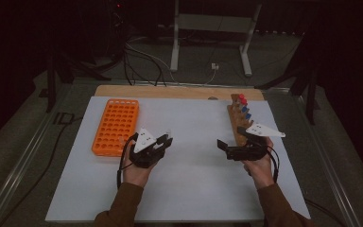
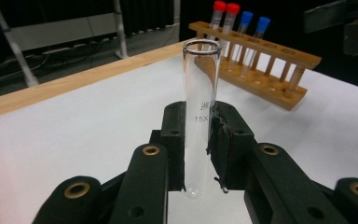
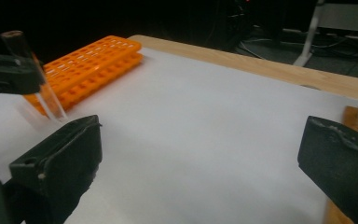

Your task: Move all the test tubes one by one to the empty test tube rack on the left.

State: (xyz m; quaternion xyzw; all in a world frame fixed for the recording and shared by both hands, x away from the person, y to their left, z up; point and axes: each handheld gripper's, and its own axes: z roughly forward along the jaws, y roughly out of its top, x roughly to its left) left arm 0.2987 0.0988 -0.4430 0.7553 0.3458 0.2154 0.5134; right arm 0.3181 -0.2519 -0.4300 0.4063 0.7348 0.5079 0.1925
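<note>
I am looking at a white surface (image 1: 189, 189) edged with wood, sitting in a dark room with cables on the floor. I am counting one orange rack (image 1: 116, 126), one wooden rack (image 2: 261, 60) and four capped tubes (two red, two blue). My left tongs (image 2: 196, 144) are pinching one clear glass tube (image 2: 199, 116) upright above the surface. My right tongs (image 3: 200, 154) are gaping wide.

The left claw (image 1: 164, 140) sits just right of the tray (image 1: 116, 126) on the table (image 1: 194, 189), with a tube (image 2: 200, 116) between its jaws. The right claw (image 1: 223, 145) lies well apart to its right, the rack (image 1: 240, 118) just behind it.
</note>
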